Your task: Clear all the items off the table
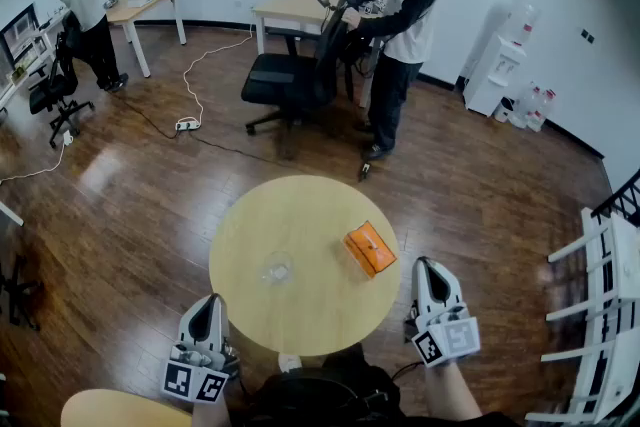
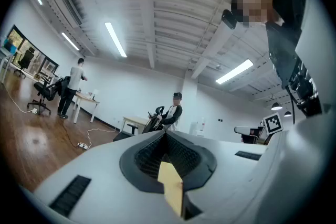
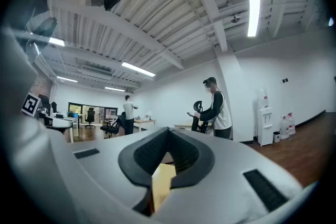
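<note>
Bench, round, carries orange box right of centre and clear glass near middle, apart from box. Left tool and right tool flank near rim, jaws together, gripping nothing.

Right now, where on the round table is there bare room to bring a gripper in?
The round pale wooden table is bare across its far half and left edge. Things cluster toward the near right: a small clear glass object near the middle and a flat orange box to its right, with a gap between them.
</note>
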Demonstrator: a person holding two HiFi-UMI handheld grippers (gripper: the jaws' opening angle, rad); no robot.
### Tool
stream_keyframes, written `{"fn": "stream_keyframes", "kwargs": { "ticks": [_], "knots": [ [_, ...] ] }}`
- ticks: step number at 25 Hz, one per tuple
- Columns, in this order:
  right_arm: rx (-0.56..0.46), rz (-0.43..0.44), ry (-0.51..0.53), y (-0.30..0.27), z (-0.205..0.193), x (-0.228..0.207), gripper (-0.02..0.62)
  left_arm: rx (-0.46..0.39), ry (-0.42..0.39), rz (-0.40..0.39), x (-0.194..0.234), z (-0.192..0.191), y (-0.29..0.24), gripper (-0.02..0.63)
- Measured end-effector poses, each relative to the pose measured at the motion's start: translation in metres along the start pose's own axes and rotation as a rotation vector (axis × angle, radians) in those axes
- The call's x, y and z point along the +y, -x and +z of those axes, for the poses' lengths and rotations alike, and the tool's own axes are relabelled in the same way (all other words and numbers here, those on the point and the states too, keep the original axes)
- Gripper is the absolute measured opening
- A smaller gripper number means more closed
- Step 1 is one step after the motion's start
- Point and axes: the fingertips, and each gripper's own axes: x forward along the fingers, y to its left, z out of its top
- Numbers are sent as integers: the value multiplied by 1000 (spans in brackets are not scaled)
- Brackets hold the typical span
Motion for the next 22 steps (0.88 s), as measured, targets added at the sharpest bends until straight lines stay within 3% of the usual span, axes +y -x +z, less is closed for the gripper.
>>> {"fn": "stream_keyframes", "kwargs": {
  "ticks": [6, 8, 12, 15, 22],
  "knots": [
    [52, 56, 16, -25, -21, 7, 6, 86, -81, 3, 5, -34, -32, 2],
    [76, 87, 3, -32, -31, 11, 6, 110, -91, 45, 16, -58, -36, 2],
    [128, 126, -34, -42, -54, 10, 6, 253, -119, 128, 39, -137, -53, 120],
    [161, 147, -50, -44, -71, 0, 6, 311, -136, 159, 36, -178, -63, 120],
    [307, 203, -83, -60, -107, 6, 6, 412, -169, 259, 55, -220, -79, 121]
  ]
}}
